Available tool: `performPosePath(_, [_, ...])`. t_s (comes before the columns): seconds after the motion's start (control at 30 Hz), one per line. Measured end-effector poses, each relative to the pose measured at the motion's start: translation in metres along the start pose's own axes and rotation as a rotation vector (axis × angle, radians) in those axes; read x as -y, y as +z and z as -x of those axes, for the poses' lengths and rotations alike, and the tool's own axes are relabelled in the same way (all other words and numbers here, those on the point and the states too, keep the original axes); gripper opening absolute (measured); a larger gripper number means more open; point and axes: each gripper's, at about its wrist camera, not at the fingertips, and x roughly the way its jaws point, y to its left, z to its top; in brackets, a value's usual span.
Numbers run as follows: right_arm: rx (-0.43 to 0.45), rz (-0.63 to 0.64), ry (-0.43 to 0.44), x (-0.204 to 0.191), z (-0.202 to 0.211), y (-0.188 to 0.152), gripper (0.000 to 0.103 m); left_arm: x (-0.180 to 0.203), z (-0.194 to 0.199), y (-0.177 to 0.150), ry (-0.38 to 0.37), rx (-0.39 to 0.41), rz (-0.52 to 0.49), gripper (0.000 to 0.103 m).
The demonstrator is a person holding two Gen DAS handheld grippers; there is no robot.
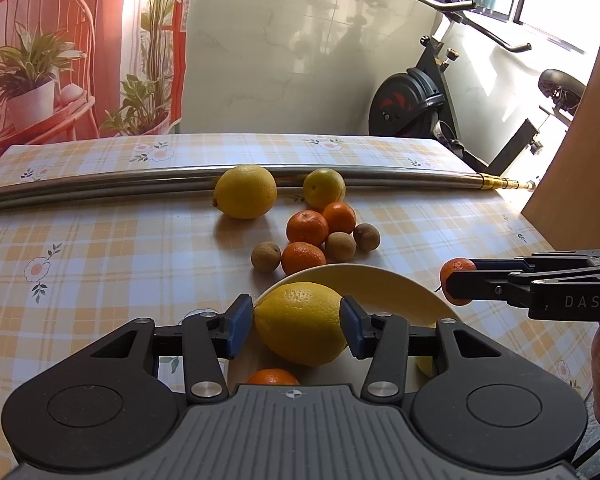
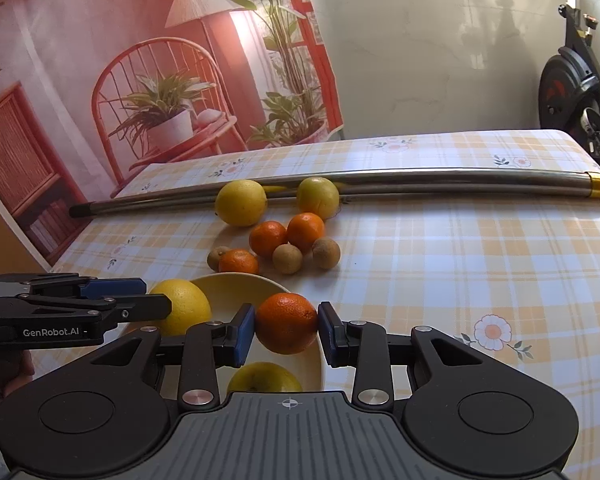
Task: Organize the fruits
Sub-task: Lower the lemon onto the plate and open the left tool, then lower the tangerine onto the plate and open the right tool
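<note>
My left gripper (image 1: pixel 297 326) is shut on a yellow lemon (image 1: pixel 300 322) and holds it over the cream plate (image 1: pixel 388 288). My right gripper (image 2: pixel 286 328) is shut on an orange mandarin (image 2: pixel 286 322) over the same plate (image 2: pixel 236 292); it also shows in the left wrist view (image 1: pixel 458 282). On the plate lie a yellow-green fruit (image 2: pixel 265 376) and a mandarin (image 1: pixel 273 377). Beyond the plate on the table lie a lemon (image 1: pixel 245 191), a yellow-green citrus (image 1: pixel 324 189), three mandarins (image 1: pixel 307 228) and three brown longans (image 1: pixel 265 256).
A long steel pole (image 1: pixel 380 178) lies across the checked tablecloth (image 1: pixel 100 248) behind the fruit. A printed backdrop hangs at the back left. An exercise bike (image 1: pixel 416 104) stands past the table's far right corner.
</note>
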Motion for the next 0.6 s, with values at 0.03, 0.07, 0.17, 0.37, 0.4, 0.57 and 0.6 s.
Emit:
performPosePath(0.03, [0.002,0.003,0.004,-0.001,0.002,0.0,0.031,-0.001,0.002,0.0,-0.003,0.004,0.007,0.051])
performPosePath(0.07, [0.002,0.005,0.008,-0.003,0.005,0.001,0.031,-0.002,0.004,0.0,-0.003,0.007,0.013,0.051])
performPosePath(0.17, [-0.005,0.011,0.019,-0.005,0.011,0.0,0.031,-0.004,0.011,-0.002,0.001,0.015,0.03,0.051])
performPosePath(0.37, [-0.038,0.022,0.039,-0.012,0.025,-0.01,0.031,-0.006,0.023,-0.005,0.011,0.032,0.053,0.051])
performPosePath(0.4, [-0.045,0.024,0.041,-0.014,0.027,-0.012,0.031,-0.006,0.024,-0.006,0.011,0.034,0.057,0.051])
performPosePath(0.57, [-0.095,0.017,0.062,-0.02,0.036,-0.024,0.031,-0.003,0.028,-0.009,0.012,0.043,0.07,0.051])
performPosePath(0.6, [-0.102,0.018,0.061,-0.021,0.036,-0.026,0.031,-0.002,0.029,-0.01,0.012,0.045,0.071,0.051])
